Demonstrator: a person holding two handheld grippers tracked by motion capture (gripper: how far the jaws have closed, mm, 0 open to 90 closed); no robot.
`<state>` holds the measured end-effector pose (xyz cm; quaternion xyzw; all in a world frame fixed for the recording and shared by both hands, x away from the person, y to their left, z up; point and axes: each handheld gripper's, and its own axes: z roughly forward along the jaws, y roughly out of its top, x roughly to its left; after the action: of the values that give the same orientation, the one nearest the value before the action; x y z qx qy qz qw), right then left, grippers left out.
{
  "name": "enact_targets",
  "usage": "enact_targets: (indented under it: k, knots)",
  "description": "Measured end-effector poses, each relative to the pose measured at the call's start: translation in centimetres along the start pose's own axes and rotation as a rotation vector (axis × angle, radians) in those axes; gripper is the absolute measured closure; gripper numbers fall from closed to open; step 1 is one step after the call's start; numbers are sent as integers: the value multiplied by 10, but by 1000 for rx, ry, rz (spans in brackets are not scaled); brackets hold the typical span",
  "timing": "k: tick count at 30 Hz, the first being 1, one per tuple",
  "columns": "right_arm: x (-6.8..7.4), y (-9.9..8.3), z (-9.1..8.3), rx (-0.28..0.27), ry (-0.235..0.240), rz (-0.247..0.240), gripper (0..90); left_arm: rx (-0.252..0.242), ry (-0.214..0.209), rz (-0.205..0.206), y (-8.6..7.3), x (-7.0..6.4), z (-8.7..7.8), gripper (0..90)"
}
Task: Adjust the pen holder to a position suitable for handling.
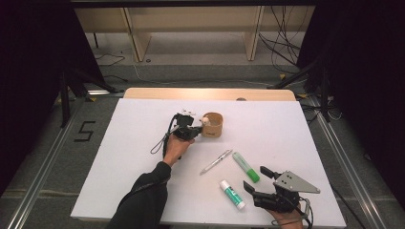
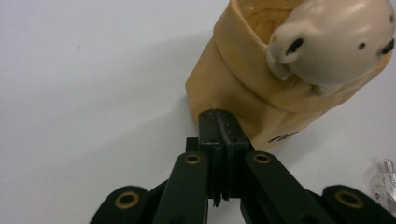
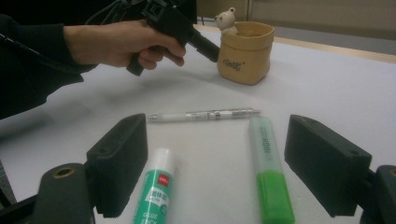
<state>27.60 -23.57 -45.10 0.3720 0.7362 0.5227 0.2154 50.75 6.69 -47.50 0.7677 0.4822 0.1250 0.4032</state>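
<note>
The left gripper point(image 2: 219, 123) has its fingers pressed together, their tips touching the tan pot point(image 2: 243, 93) just above; the right gripper point(image 3: 229, 163) has its fingers spread, with the glue stick point(image 3: 156, 186) and the highlighter point(image 3: 271, 172) lying between them at lower frame.

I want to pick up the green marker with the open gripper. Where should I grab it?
Grab the green marker around the middle of its barrel, coming straight down from above. It lies flat on the table, pointing away from the right gripper, whose open jaws already sit one on each side of it. The glue stick lies close by, so keep that jaw between the two.
</note>
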Motion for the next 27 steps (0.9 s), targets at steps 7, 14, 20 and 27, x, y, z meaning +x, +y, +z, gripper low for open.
enact_targets:
  k: [7,14,20,27]
  knots:
    - [-1,0,-1,-8,-3,2,224,-5,-81,-25,-3,2,-25,579]
    - [1,0,0,-3,-2,-4,224,44,-156,92,-13,-18,-49,371]
    - [2,0,0,-3,0,-5,224,78,-184,177,-17,-35,-63,280]
    - [4,1,-2,-9,7,-15,223,146,-178,233,-29,-47,-63,245]
